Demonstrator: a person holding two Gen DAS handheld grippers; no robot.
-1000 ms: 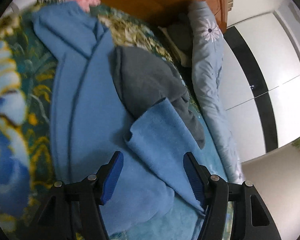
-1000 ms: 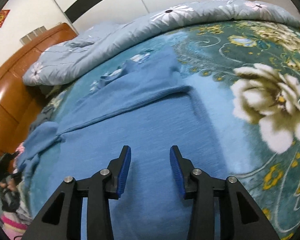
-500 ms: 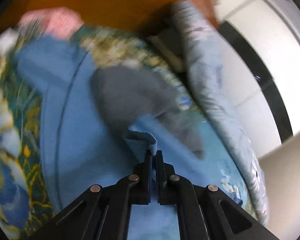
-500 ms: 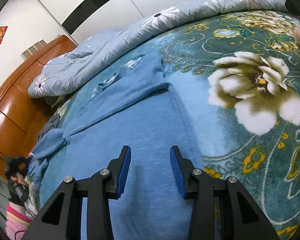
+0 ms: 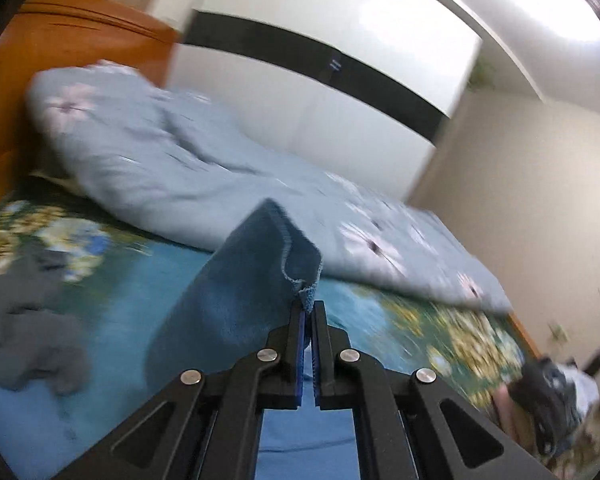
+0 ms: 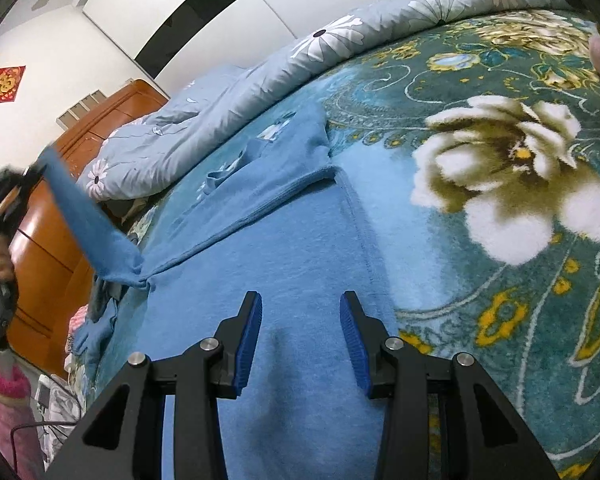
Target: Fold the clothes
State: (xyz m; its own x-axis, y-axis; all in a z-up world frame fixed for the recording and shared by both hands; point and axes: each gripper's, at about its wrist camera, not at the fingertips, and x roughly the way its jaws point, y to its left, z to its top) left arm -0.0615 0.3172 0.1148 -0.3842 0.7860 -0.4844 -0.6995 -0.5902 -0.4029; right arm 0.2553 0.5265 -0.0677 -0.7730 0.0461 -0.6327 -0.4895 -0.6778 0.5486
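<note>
Slippage looked like the main worry here: the left gripper [image 5: 308,316] was pinching only the very cuff of the blue sweater's sleeve [image 5: 256,264], and a thin bite like that could pop free mid-swing, dropping the sleeve in a heap instead of a clean fold. The sweater body [image 6: 300,264] lay flat on the floral bedspread [image 6: 500,184], toward the bed's headboard end, with the right gripper [image 6: 300,336] hovering over it, jaws spread and empty, so nothing pinned the fabric and the whole garment might drag along. Compared with a second earlier, the left jaws had gone from wide open over the sleeve to clamped on it, and the sleeve was lifted clear of the bed.
</note>
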